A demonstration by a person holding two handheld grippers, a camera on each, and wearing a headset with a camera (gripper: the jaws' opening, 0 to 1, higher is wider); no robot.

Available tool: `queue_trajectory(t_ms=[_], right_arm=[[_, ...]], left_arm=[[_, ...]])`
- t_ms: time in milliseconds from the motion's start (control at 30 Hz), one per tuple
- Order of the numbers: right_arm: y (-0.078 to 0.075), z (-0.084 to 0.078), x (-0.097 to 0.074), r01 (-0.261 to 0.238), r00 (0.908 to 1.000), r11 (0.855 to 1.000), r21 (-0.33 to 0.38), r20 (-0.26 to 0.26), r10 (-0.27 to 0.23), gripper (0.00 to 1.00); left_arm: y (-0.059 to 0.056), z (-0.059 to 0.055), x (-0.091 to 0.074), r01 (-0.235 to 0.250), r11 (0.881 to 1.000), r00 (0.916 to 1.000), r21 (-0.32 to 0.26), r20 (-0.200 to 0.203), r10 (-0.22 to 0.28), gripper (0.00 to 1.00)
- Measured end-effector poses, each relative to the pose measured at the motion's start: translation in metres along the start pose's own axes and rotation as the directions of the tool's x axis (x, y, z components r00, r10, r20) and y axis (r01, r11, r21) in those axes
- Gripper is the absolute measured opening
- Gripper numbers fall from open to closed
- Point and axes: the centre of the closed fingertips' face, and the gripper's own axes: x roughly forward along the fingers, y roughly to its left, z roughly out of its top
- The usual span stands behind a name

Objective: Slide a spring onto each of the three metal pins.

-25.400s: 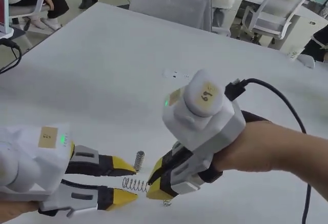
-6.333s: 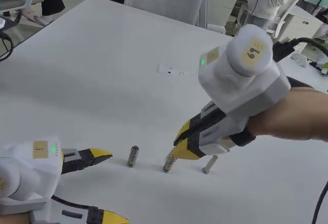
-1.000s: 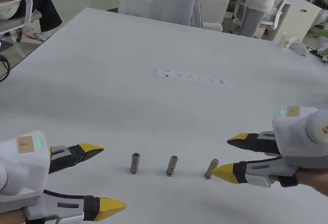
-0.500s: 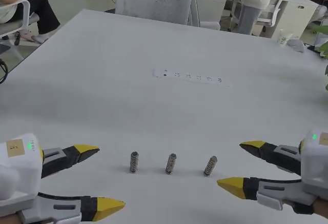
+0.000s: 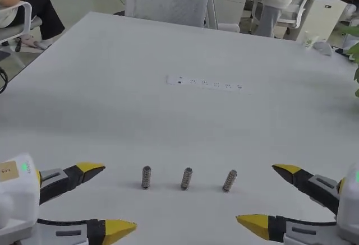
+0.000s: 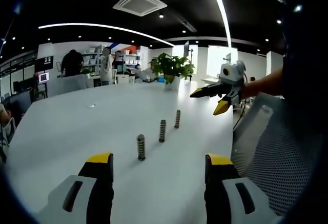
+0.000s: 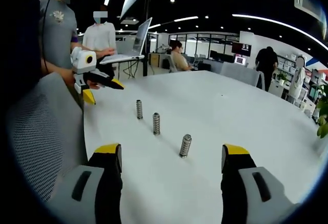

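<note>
- Writing: I find one tan label (image 5: 7,172) on the housing of the left gripper (image 5: 106,197). Its characters are too small to read.
- Left gripper: jaws spread wide and empty, low over the near left of the surface (image 5: 168,121).
- Right gripper (image 5: 268,195): jaws likewise parted, nothing between them, at the near right.
- Task items: the left spring (image 5: 146,177), middle spring (image 5: 187,178) and right spring (image 5: 229,180) stand in a row between the two grippers, well apart from both. The first two are upright and the right one leans slightly. The coils hide the pins.
- Room: there is bare surface on every side of the row. A white power strip (image 5: 203,83) lies flat further out, and a chair (image 5: 165,4) stands at the far edge.
- The left gripper view shows the row running away from the jaws toward the right gripper. The right gripper view shows the reverse.
- Change: 6.3 s ago the right pin was bare; it now carries a spring. One second ago the right gripper's lower tip sat just beside the right spring; it now stands clear. The left gripper has also drawn back from the row.
</note>
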Motion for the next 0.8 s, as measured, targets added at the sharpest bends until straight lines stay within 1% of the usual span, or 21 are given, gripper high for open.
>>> queue_trajectory(t_ms=[167, 267, 467, 500, 567, 800], right_arm=[[0.001, -0.004, -0.003, 0.002, 1.0, 1.0, 0.006, 0.001, -0.002, 0.81], [0.002, -0.004, -0.003, 0.009, 0.9999, 1.0, 0.015, 0.007, -0.009, 0.82], [0.006, -0.009, -0.002, 0.018, 0.9998, 1.0, 0.022, 0.008, -0.019, 0.84], [0.007, -0.008, -0.002, 0.018, 0.9997, 0.999, 0.026, 0.018, -0.019, 0.84], [0.009, -0.008, -0.002, 0.019, 0.9996, 0.999, 0.032, 0.019, -0.019, 0.84], [0.006, -0.01, -0.003, 0.027, 0.9994, 0.999, 0.031, 0.021, -0.028, 0.85]], left_arm=[[-0.003, -0.006, -0.001, 0.001, 1.0, 0.9999, -0.006, -0.012, -0.001, 0.7], [-0.003, -0.006, -0.001, -0.002, 1.0, 0.9999, -0.011, -0.01, 0.002, 0.71], [-0.005, -0.009, -0.001, -0.012, 1.0, 0.9999, -0.027, -0.01, 0.012, 0.72], [-0.005, -0.009, -0.001, -0.016, 0.999, 0.9999, -0.031, -0.007, 0.016, 0.72], [-0.005, -0.009, -0.001, -0.018, 0.999, 0.9998, -0.034, -0.005, 0.018, 0.72], [-0.004, -0.011, 0.0, -0.02, 0.999, 0.9998, -0.035, -0.01, 0.019, 0.73]])
